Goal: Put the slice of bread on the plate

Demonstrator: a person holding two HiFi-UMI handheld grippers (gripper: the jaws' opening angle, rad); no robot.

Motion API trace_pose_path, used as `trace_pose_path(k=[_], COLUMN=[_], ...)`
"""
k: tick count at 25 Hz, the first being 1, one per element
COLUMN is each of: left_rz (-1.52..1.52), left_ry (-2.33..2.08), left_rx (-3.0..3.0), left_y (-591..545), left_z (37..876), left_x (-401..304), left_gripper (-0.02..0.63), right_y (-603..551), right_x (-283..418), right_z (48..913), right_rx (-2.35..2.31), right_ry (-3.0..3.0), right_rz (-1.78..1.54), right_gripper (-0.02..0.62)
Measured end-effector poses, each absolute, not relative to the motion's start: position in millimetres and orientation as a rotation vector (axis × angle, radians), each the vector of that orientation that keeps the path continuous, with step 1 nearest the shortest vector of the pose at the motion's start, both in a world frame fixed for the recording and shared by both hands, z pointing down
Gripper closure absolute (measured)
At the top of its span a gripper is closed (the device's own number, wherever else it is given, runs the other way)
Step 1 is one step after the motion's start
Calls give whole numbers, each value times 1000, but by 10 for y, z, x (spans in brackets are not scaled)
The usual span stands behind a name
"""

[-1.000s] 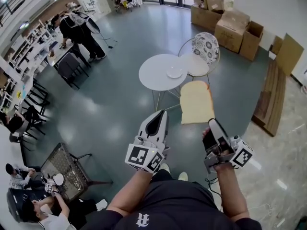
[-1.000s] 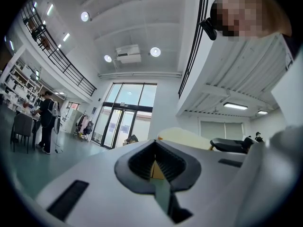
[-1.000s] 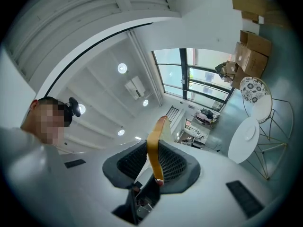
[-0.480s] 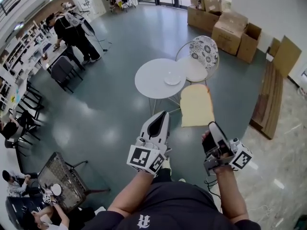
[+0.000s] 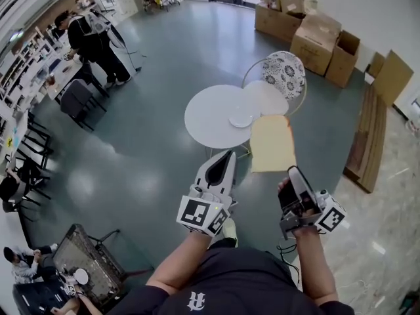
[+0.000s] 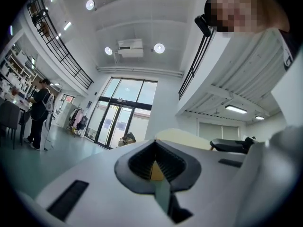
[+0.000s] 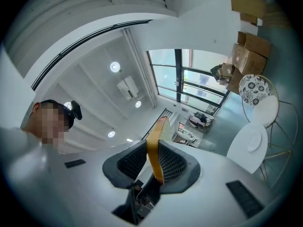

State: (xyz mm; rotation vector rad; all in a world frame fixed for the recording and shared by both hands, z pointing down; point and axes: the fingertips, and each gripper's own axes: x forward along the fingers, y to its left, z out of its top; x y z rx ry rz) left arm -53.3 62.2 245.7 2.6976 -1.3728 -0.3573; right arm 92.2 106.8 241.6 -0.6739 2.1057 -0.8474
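A pale yellow slice of bread [image 5: 272, 143] stands out ahead of my right gripper [image 5: 293, 175], which is shut on its lower edge. In the right gripper view the bread [image 7: 154, 148] shows edge-on between the pads. Below and ahead stands a round white table [image 5: 207, 120] with a small white plate [image 5: 240, 119] near its right edge; the right gripper view shows the plate [image 7: 254, 142] too. The bread's far end overlaps the table's rim beside the plate. My left gripper [image 5: 226, 157] is shut and holds nothing, level with the right one. The bread [image 6: 184, 138] peeks over it in the left gripper view.
A wire chair with a patterned back [image 5: 283, 71] stands behind the table. Cardboard boxes [image 5: 315, 38] line the far wall, wooden boards [image 5: 367, 136] lie at the right. People stand by desks [image 5: 92, 41] at far left, and a mesh table [image 5: 88, 254] is at lower left.
Both grippers and the bread have moved forward toward the round table. The plate now lies just beside the bread's far end. Neither grip has changed.
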Motion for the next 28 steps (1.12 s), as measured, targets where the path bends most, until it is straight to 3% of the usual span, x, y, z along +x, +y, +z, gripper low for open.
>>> trace_pose_path(k=[8,28], left_rz=[-370,-282], left_ry=[-1296,-1420], left_rx=[2709,2656], left_y=[-24,-2040], left_z=[2528,2934], left_x=[-802,-218], left_gripper=[601,601], right_y=[474,-1721], right_x=[645,1152], right_z=[2484,3016], right_rx=[-727,-638], right_ry=[2068,2095], right_rz=[-842,-999], right_gripper=[515,515])
